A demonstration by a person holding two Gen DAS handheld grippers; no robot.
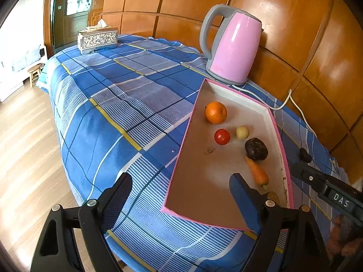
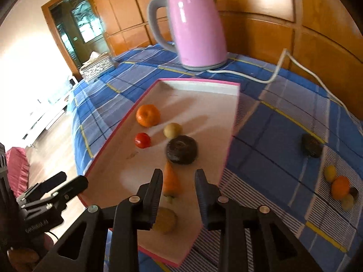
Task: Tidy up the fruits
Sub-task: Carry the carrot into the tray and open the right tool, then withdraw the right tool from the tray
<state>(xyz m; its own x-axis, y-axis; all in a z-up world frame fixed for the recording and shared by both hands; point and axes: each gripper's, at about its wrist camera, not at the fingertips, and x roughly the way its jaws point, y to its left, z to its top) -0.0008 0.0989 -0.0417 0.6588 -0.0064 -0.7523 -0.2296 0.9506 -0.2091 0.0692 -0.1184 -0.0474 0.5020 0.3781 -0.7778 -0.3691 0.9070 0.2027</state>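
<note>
A pink-rimmed tray (image 1: 199,192) (image 2: 204,113) lies on the blue checked cloth. In it are an orange (image 1: 216,112) (image 2: 148,115), a red tomato (image 1: 222,136) (image 2: 142,140), a pale yellow fruit (image 1: 242,132) (image 2: 172,130), a dark round fruit (image 1: 256,149) (image 2: 181,149), a carrot (image 1: 257,173) (image 2: 171,182) and a yellow-brown fruit (image 2: 165,220). My left gripper (image 1: 181,188) is open and empty over the tray's near left rim. My right gripper (image 2: 179,184) is open and empty just above the carrot and the yellow-brown fruit.
A pink kettle (image 1: 231,47) (image 2: 192,27) with a white cord (image 2: 279,72) stands behind the tray by the wooden wall. A tissue box (image 1: 97,37) sits at the far corner. Right of the tray lie a dark fruit (image 2: 312,146) and a cluster of yellow and orange fruits (image 2: 340,187).
</note>
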